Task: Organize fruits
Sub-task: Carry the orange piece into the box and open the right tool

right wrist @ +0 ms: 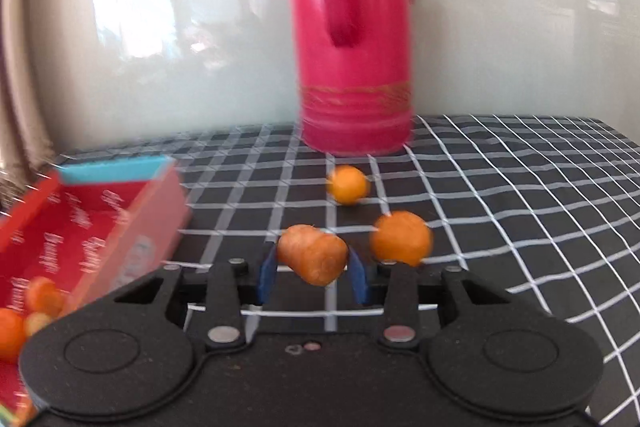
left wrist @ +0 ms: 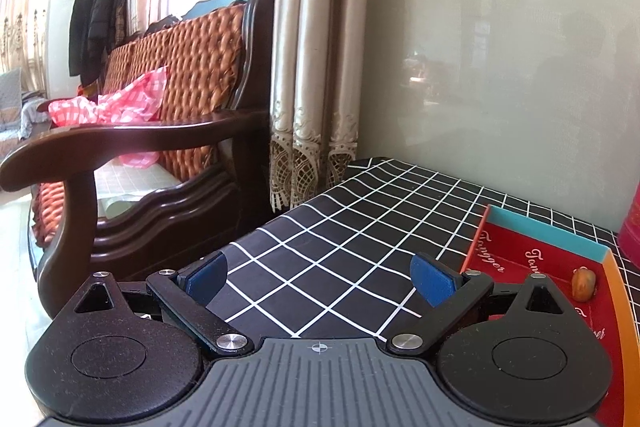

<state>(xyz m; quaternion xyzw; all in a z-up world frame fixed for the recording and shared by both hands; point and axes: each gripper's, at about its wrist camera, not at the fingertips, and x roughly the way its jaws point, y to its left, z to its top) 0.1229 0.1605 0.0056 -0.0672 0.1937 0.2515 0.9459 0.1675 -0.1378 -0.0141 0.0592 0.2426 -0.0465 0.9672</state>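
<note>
My right gripper (right wrist: 313, 269) is shut on an orange, carrot-like piece (right wrist: 313, 254) and holds it above the checked tablecloth (right wrist: 520, 207). Two round orange fruits lie on the cloth beyond it, one near (right wrist: 401, 238) and one farther back (right wrist: 347, 184). A red box (right wrist: 92, 227) with a teal end stands to the left and holds several orange fruits (right wrist: 24, 319). My left gripper (left wrist: 320, 277) is open and empty above the cloth (left wrist: 340, 247). The same red box (left wrist: 560, 267) is at its right, with one orange piece (left wrist: 583, 283) inside.
A tall red jug (right wrist: 354, 47) stands at the back of the table against a pale glossy wall. A dark wooden sofa (left wrist: 160, 147) with woven cushions and a curtain (left wrist: 316, 67) are left of the table's edge.
</note>
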